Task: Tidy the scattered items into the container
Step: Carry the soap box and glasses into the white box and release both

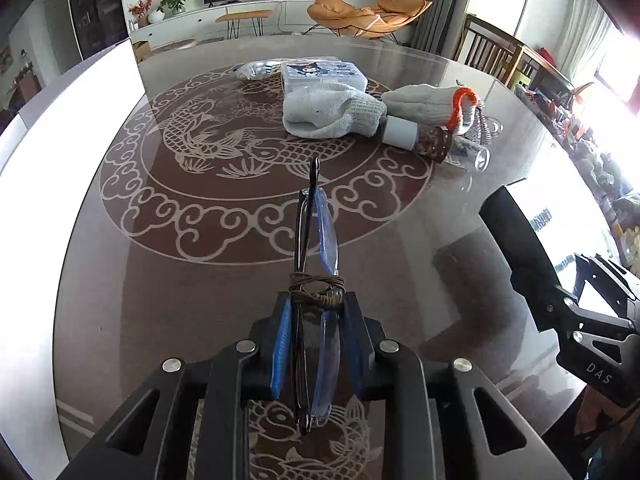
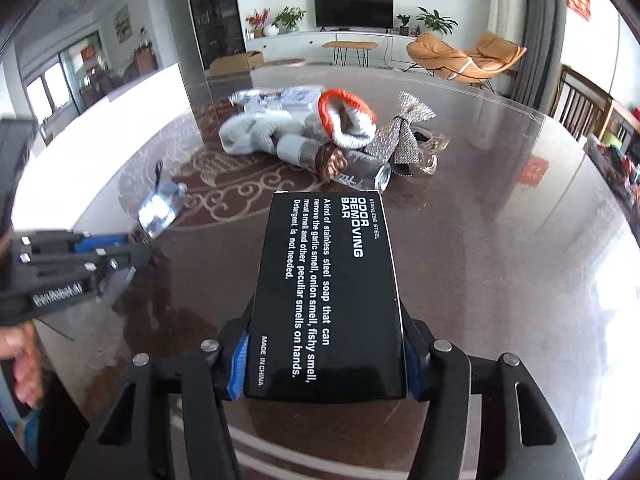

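Observation:
My left gripper (image 1: 318, 344) is shut on a folded pair of glasses (image 1: 318, 236) with a brown cord wound round it, held edge-up above the glass table (image 1: 120, 300). My right gripper (image 2: 326, 364) is shut on a black box (image 2: 326, 280) printed "ODOR REMOVING BAR", also above the table. The box (image 1: 516, 240) and right gripper show at the right of the left wrist view. The left gripper (image 2: 132, 254) with the glasses (image 2: 158, 208) shows at the left of the right wrist view. No container is clearly visible.
A pile lies mid-table: a grey sock (image 1: 320, 114), a white glove with an orange cuff (image 1: 432, 104), a clear bottle with a white cap (image 1: 432, 142), a plastic case with a cartoon print (image 1: 324, 74), a sparkly bow (image 2: 404, 132). Wooden chairs (image 1: 492, 52) stand at the far right.

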Demonstrator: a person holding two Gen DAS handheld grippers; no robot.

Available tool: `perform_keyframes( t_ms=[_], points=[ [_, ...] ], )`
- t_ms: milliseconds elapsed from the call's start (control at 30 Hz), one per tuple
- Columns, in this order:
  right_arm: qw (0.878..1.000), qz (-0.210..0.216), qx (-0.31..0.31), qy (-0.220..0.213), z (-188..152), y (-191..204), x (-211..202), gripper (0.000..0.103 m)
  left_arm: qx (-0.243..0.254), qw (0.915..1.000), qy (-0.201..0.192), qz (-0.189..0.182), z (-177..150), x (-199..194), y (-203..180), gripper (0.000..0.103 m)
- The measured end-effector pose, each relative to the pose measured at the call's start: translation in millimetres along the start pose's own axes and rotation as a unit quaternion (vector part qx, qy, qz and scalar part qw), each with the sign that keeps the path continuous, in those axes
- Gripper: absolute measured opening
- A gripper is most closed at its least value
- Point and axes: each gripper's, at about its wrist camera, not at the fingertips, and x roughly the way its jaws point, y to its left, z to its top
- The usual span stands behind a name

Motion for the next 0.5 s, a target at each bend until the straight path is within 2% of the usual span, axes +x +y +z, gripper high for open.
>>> perform_keyframes(
  t_ms=[200,300,400,500],
  points=[
    [0.999,0.040,-0.002,0.027,-9.6,28.3,1.1,0.058,-0.014,0.9998,0.002,-0.016,-19.2,-13.8,1.0,0.024],
    [0.997,0.064,-0.015,0.028,-3.0,52.5,0.0,0.058,-0.025,0.9994,-0.019,-0.017,-17.2,-42.4,14.0,0.024],
    [0.994,0.093,-0.046,0.012,25.1,86.6,-9.4,0.058,-0.033,0.9978,-0.057,-0.010,-2.8,-84.9,41.1,0.024],
    [0.987,0.123,-0.096,-0.021,67.3,135.6,-22.2,0.058,-0.044,0.9943,-0.093,0.025,9.9,-130.3,87.0,0.024]
  ],
)
